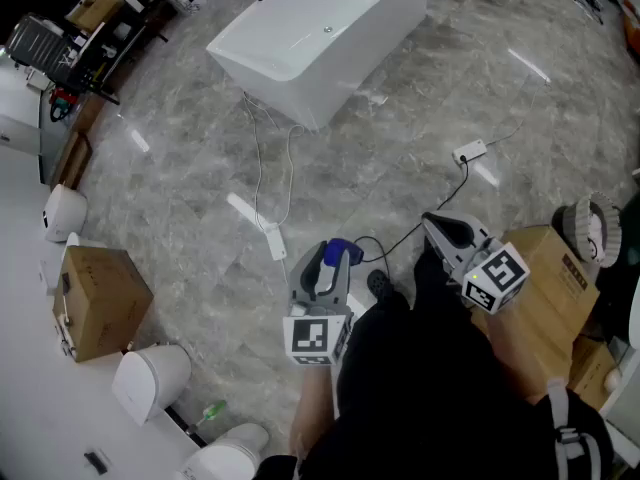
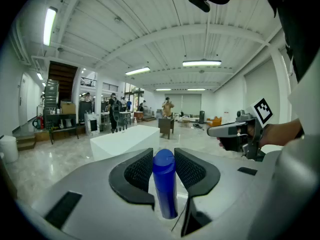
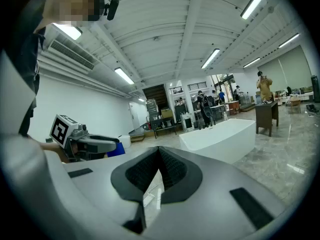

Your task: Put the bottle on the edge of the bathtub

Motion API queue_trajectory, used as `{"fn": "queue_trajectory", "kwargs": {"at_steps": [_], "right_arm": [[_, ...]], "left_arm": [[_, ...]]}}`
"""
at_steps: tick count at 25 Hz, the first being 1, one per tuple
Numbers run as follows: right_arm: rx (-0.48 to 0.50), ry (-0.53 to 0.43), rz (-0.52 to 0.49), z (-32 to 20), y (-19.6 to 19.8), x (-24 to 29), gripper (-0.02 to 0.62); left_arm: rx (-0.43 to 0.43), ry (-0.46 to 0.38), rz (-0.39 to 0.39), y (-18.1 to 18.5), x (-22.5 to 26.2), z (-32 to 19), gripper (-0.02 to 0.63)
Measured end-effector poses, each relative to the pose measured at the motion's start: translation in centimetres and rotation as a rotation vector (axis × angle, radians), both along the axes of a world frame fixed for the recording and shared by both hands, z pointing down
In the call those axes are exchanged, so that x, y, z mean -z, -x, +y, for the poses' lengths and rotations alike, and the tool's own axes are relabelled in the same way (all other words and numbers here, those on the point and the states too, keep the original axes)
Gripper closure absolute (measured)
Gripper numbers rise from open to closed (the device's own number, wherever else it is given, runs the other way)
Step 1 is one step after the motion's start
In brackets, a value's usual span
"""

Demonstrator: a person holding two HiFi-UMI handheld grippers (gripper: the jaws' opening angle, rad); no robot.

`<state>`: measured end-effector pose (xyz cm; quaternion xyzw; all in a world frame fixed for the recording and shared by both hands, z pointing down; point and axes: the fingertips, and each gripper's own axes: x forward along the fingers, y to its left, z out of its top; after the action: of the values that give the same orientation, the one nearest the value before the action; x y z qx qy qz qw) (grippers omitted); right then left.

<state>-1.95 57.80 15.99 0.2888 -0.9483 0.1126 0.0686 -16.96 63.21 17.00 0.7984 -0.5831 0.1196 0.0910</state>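
The white bathtub (image 1: 320, 28) stands on the marble floor, far ahead of both grippers. My left gripper (image 1: 330, 255) is held low near my body and is shut on a blue bottle (image 1: 340, 252). In the left gripper view the blue bottle (image 2: 165, 184) stands upright between the black pads, its rounded cap level with their tips, and the bathtub (image 2: 125, 140) lies beyond. My right gripper (image 1: 433, 223) is to the right, shut and empty. In the right gripper view its pads (image 3: 170, 166) meet with nothing between them, and the bathtub (image 3: 225, 136) is ahead to the right.
White cables (image 1: 262, 183) and a power strip (image 1: 470, 152) lie on the floor between me and the tub. A cardboard box (image 1: 100, 298) and white toilets (image 1: 150, 378) are at the left. Another box (image 1: 545, 288) and a fan (image 1: 590, 230) stand at the right.
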Motion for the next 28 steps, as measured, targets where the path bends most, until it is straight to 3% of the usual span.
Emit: {"fn": "queue_trajectory", "kwargs": {"at_steps": [12,16,21,28], "right_arm": [[-0.02,0.013,-0.011,-1.2,-0.8,-0.3,0.583],[-0.054,0.051,-0.061,-2.5,-1.1,-0.3,0.583],[-0.167,0.079,-0.061,-5.9,-4.0,-0.8,0.583],[-0.142,0.124,-0.045,-13.7,-6.0,-2.8,0.583]], "left_arm": [[-0.024,0.021,0.002,-0.4,-0.8,-1.7,0.465],[-0.034,0.027,-0.001,-0.1,-1.0,-2.6,0.465],[-0.047,0.054,0.006,-0.2,-1.9,-5.4,0.465],[-0.043,0.093,0.006,-2.5,-3.0,-13.3,0.465]]}}
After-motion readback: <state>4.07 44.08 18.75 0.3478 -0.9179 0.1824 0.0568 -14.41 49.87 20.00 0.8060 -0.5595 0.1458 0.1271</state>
